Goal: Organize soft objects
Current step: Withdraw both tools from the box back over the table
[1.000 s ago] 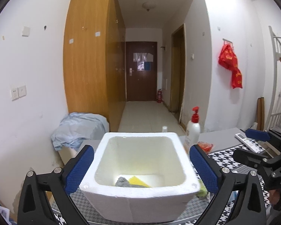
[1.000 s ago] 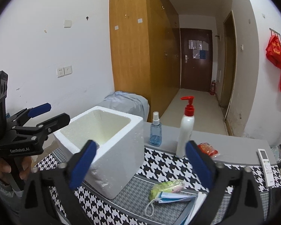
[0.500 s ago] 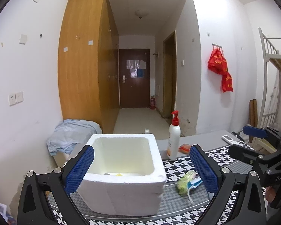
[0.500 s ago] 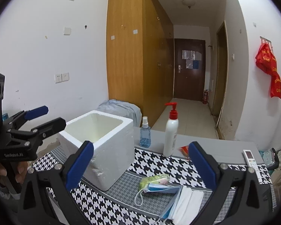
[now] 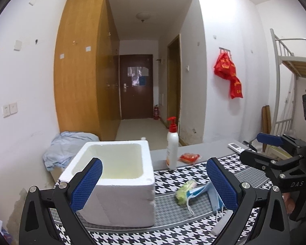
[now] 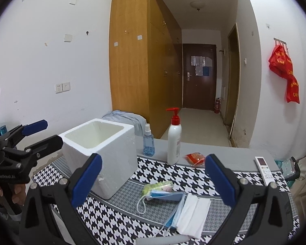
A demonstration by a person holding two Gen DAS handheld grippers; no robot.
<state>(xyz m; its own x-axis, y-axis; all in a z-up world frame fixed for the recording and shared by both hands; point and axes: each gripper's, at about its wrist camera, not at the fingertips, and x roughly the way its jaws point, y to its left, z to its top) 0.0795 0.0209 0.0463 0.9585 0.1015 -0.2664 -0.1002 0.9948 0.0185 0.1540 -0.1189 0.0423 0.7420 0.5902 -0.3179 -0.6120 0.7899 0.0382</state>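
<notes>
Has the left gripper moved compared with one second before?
Yes. The left gripper has drawn back from the foam box, which looks smaller between its open fingers.

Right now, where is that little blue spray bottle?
In the right wrist view, the blue spray bottle stands between the foam box and the pump bottle.

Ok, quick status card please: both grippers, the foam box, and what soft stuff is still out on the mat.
left gripper: open, empty
right gripper: open, empty
foam box: upright on mat, contents not visible
green packet: on mat, right of box
blue masks: on mat, touching packet
white masks: beside blue masks
</notes>
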